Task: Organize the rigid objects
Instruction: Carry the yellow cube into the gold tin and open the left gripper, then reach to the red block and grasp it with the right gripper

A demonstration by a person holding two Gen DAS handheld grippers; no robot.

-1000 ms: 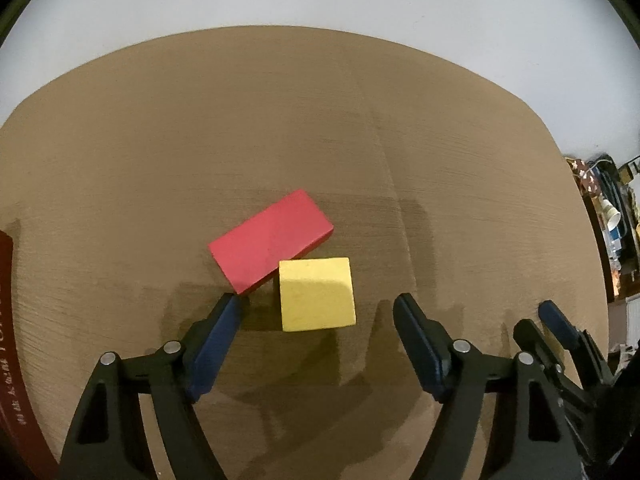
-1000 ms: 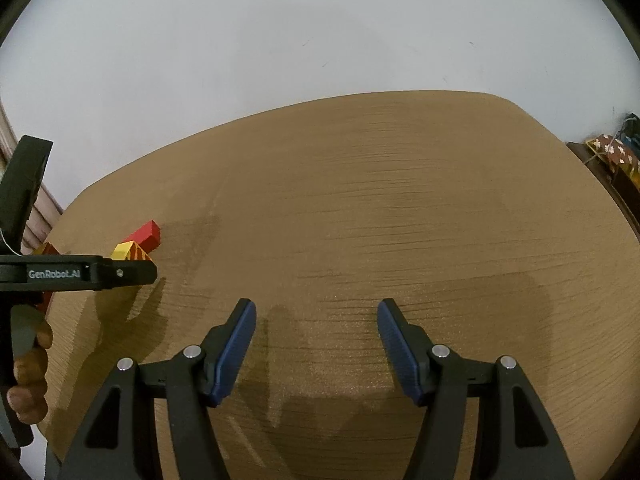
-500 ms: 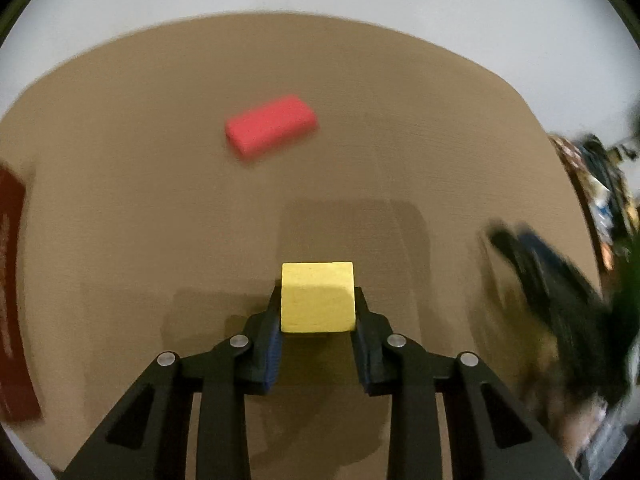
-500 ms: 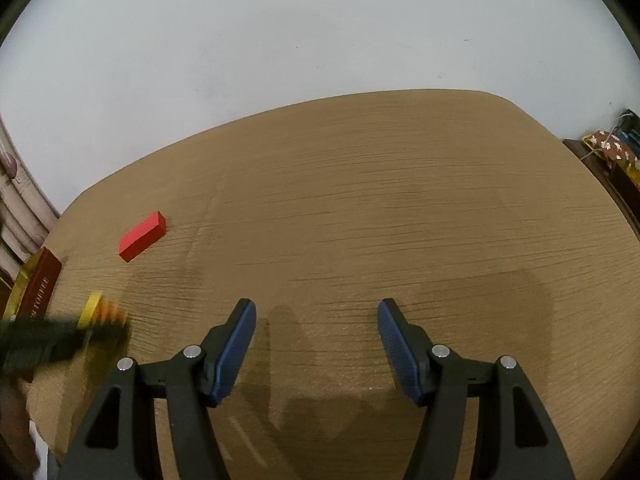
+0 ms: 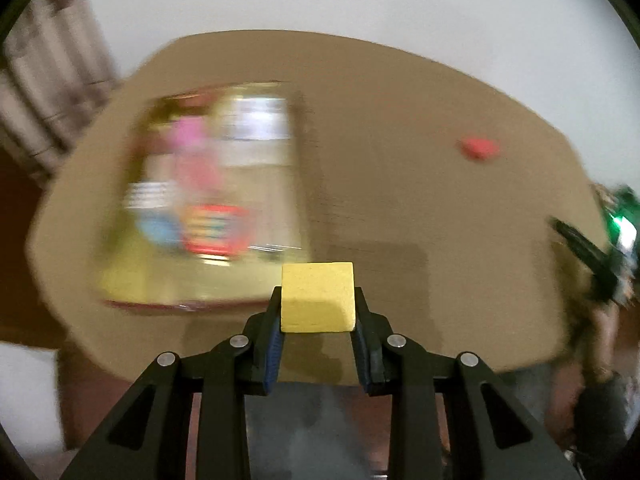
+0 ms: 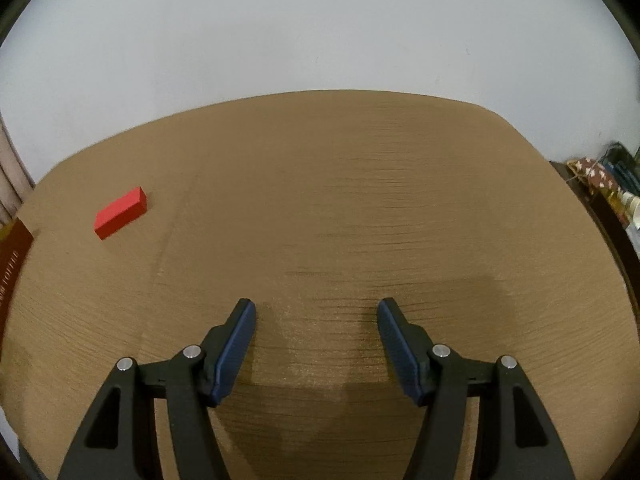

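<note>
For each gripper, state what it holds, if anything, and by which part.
The left gripper holds the yellow block, pads clamped on its two opposite side faces. The right gripper stands open and holds nothing.

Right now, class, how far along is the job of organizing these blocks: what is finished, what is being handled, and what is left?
Nothing looks put away yet. In hand: the left claw is shut on the yellow block, held above the table near the colourful box, which is blurred. Left: the red block lies alone on the table, and the right claw is open and empty.
</note>
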